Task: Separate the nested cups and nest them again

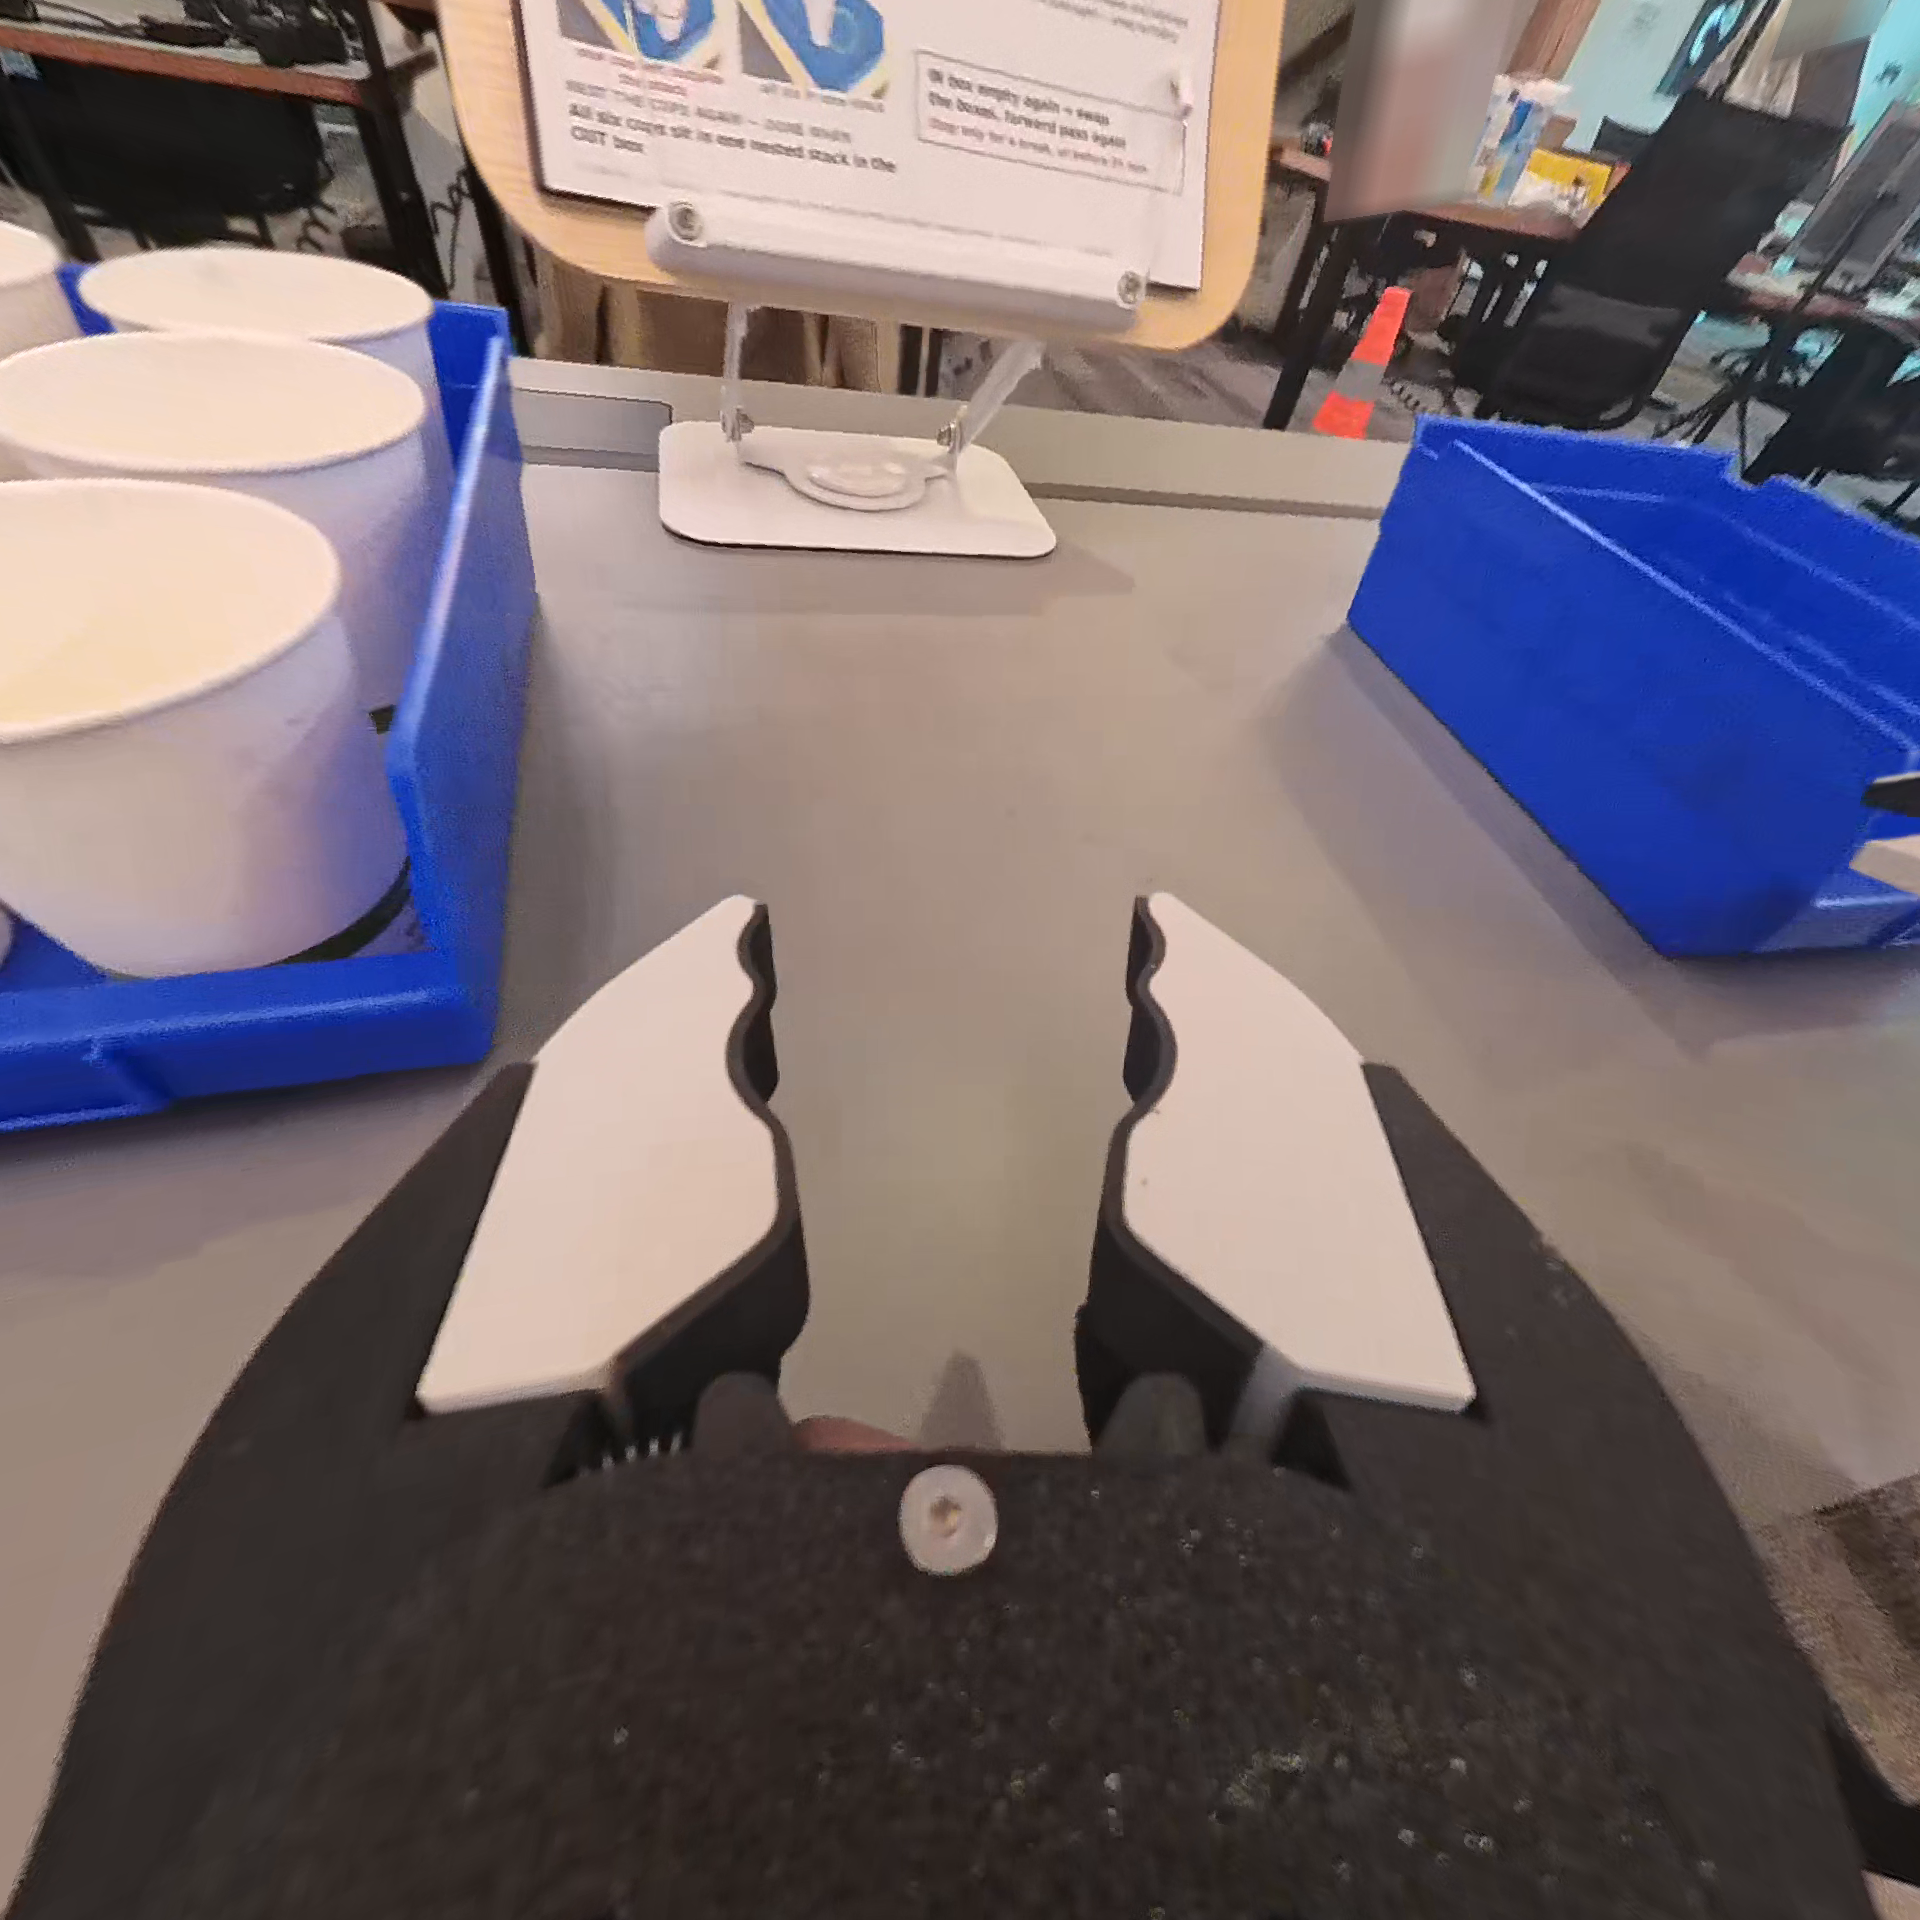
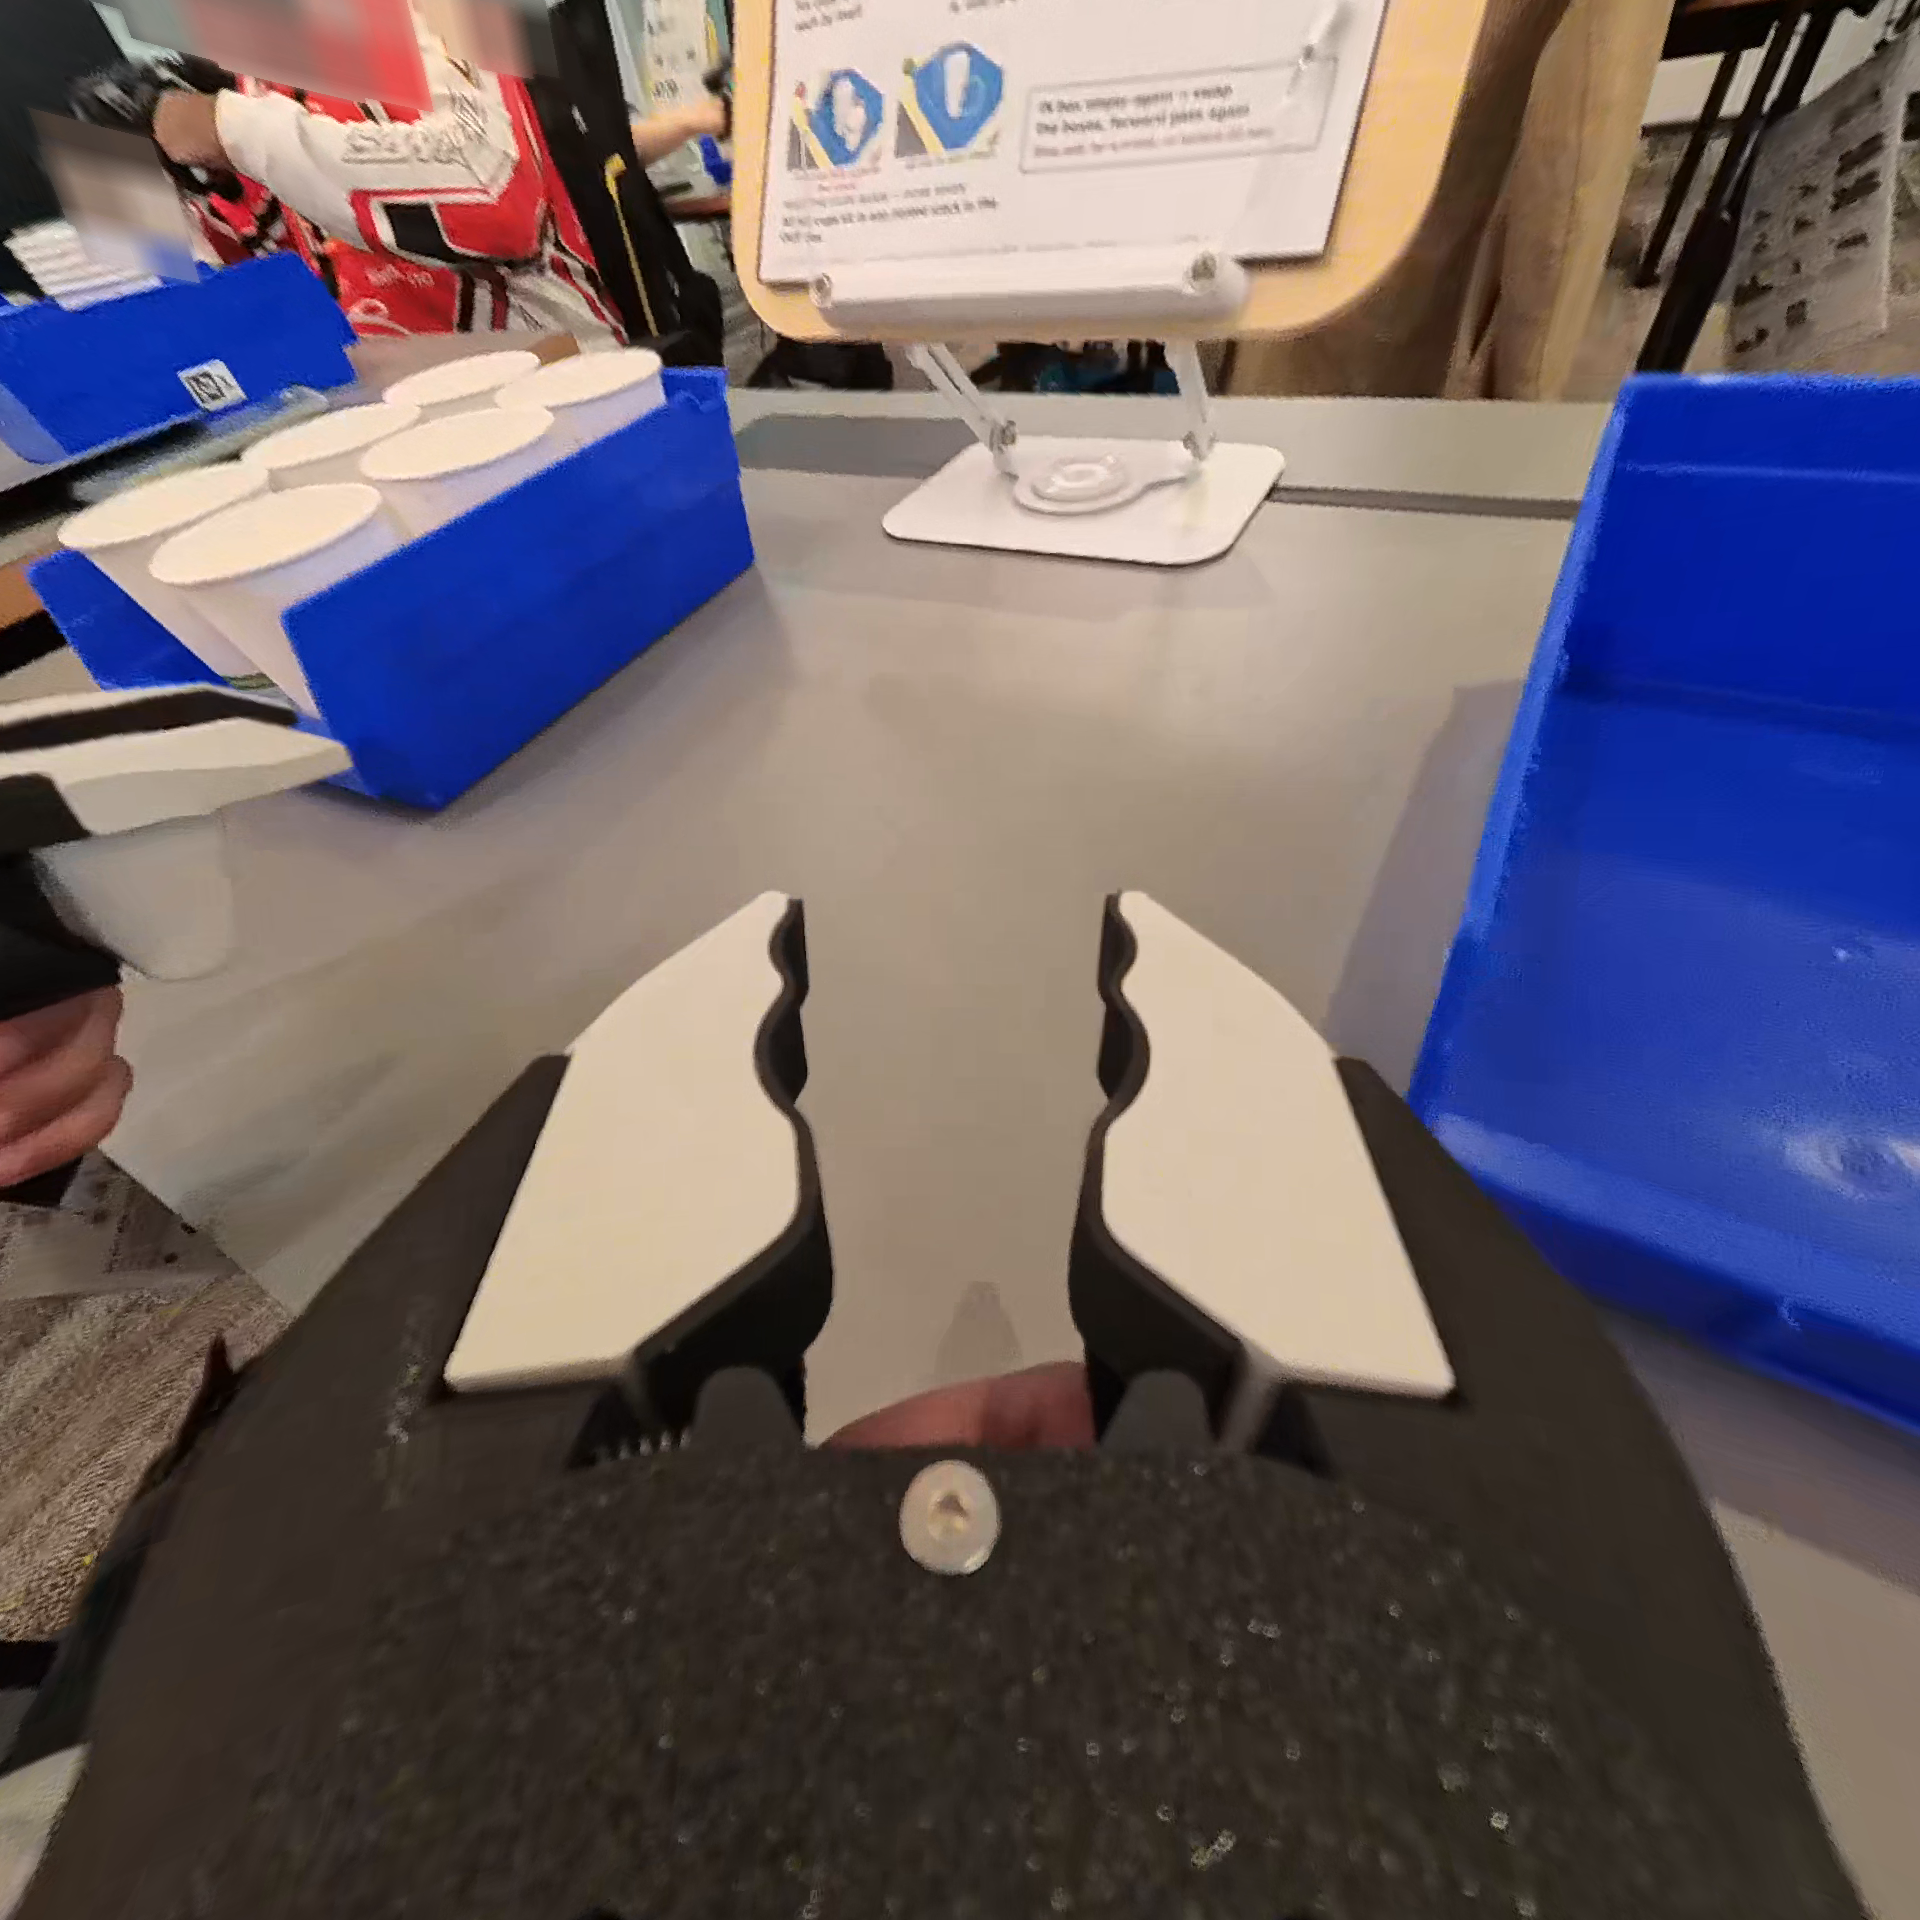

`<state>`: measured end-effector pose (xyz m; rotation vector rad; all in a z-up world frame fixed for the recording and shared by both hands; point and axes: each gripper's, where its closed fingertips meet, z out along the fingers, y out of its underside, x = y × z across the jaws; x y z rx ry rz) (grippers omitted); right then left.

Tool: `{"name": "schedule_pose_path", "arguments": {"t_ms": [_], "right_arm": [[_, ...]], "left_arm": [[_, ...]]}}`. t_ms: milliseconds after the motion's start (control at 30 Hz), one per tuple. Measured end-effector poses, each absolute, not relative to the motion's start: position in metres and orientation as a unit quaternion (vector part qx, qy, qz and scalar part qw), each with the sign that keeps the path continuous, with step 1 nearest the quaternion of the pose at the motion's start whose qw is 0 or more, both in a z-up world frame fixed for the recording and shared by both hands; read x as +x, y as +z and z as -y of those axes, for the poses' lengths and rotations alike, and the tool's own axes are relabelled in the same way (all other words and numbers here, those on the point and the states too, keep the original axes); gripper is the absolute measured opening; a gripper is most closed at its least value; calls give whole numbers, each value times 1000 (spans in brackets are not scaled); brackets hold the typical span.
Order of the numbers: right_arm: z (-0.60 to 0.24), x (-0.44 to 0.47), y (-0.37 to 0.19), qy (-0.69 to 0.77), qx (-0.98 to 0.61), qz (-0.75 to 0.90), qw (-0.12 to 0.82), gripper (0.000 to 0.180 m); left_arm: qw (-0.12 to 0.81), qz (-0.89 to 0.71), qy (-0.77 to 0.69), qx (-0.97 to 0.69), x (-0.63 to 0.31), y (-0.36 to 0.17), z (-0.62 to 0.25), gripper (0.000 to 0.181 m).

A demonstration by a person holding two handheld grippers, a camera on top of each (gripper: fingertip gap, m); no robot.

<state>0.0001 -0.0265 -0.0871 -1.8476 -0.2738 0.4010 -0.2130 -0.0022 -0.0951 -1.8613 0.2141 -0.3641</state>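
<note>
Grey worktop point(image 1: 935, 748) fills most of what I see, bare between two blue bins. Off to my right sits the right bin point(image 2: 1714, 883), its floor showing nothing inside. On my left the left bin point(image 2: 520, 613) holds the white paper cups point(image 2: 447, 468), six of them standing apart, upright, in two rows. A document stand point(image 2: 1081, 499) with a printed sheet rests at the far edge. My left claw point(image 1: 951, 914) hovers above the worktop, jaws wide and holding nothing; my right claw point(image 2: 951, 909) likewise gapes wide, nothing between its fingers.
</note>
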Motion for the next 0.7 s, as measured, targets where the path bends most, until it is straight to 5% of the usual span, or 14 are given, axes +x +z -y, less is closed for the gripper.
{"name": "schedule_pose_path", "arguments": {"t_ms": [433,700], "right_arm": [[32,-3,-106,202,-802,100,553,50],[31,-12,-107,202,-798,125,553,47]], "left_arm": [[556,-85,-138,-815,-242,-106,14,66],[569,-47,-56,-819,-347,-106,-16,67]]}}
